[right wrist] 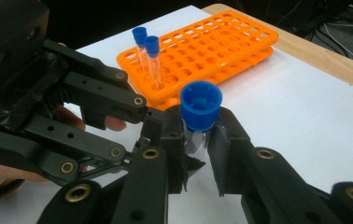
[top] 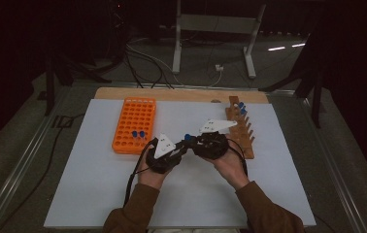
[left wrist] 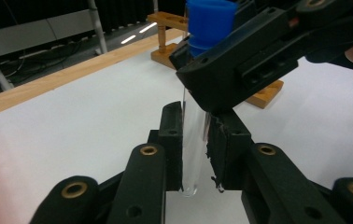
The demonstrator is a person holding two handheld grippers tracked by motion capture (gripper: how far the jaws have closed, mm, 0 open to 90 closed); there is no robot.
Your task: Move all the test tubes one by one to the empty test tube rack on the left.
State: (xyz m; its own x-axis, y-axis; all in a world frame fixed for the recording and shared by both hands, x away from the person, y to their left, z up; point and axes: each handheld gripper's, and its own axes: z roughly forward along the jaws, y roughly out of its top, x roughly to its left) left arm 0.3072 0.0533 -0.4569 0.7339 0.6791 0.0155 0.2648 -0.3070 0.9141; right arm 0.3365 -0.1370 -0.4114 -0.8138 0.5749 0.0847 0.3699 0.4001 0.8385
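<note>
Dark floor and trailing cables are seen beyond a white table [top: 99, 194] with a wooden far edge, and over its middle the two tools are brought tip to tip. One clear test tube [left wrist: 194, 140] with a blue cap [right wrist: 201, 105] is gripped by both at once: the left gripper [left wrist: 194, 140] is pressed onto the lower glass, its pads flat against either side, the rounded bottom poking out just below the jaws and clear of the table. The right gripper [right wrist: 200, 140] is clamped onto the same tube just under the cap, with the cap standing free above its jaws. In the left gripper view the right tool is seen crossing in from above and to the right of the left jaws, touching the tube directly above them. In the high view the left gripper [top: 184, 148] and right gripper [top: 193, 141] meet nose to nose, each held in a hand, brown sleeves below. Beyond and to the left of the left tool an orange rack [top: 134, 124] is laid flat, with two blue-capped tubes [right wrist: 149, 53] standing upright in holes near its closer end. Just beside the right tool, on its outer side, a wooden rack [top: 242, 133] is set, with blue caps at its far end.
</note>
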